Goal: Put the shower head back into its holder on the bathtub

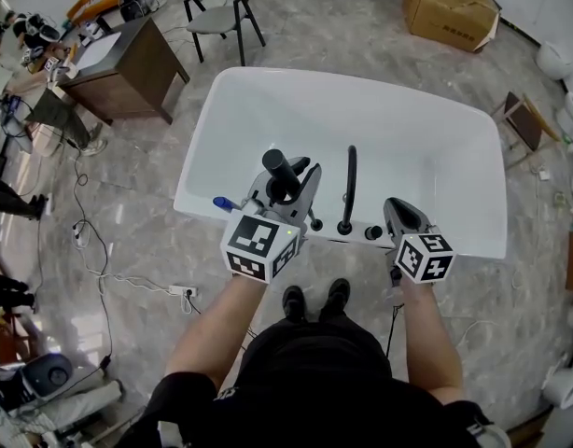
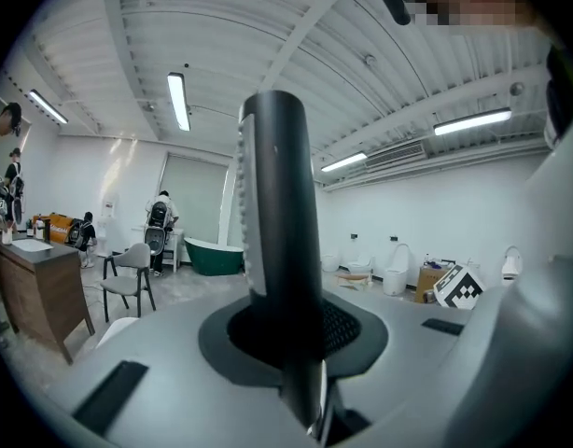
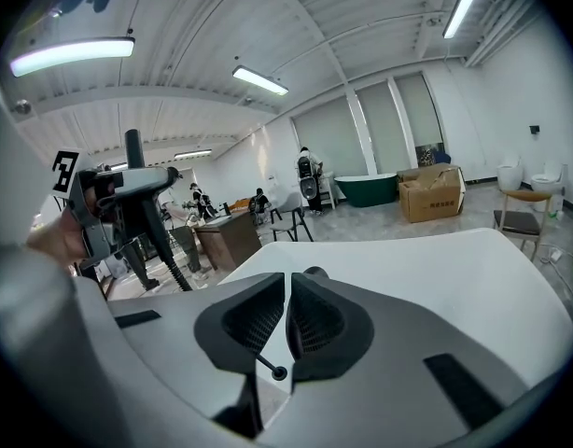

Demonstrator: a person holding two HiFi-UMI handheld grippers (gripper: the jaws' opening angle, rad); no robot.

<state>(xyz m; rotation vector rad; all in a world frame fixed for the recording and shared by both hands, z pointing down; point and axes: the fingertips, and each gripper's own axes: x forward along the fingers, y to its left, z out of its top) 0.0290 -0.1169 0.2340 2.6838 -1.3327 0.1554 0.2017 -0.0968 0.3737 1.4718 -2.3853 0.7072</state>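
Note:
The black shower head (image 1: 279,174) stands upright in my left gripper (image 1: 285,192), whose jaws are shut on its handle, just above the near rim of the white bathtub (image 1: 207,119). In the left gripper view the shower head (image 2: 277,241) fills the middle, clamped between the pads of the left gripper (image 2: 296,339). In the right gripper view the shower head (image 3: 133,147) shows at the left, with its ribbed hose (image 3: 174,261) hanging below. My right gripper (image 1: 400,213) hovers by the black knobs (image 1: 371,233), to the right of the curved black spout (image 1: 349,187). The right gripper (image 3: 288,317) has its pads nearly together with nothing between them.
A grey chair (image 1: 221,7) and a wooden desk (image 1: 128,68) stand beyond the tub at the left, and a cardboard box (image 1: 450,9) at the far right. Cables and a power strip (image 1: 179,290) lie on the floor at the left. My feet (image 1: 314,299) are at the tub's near side.

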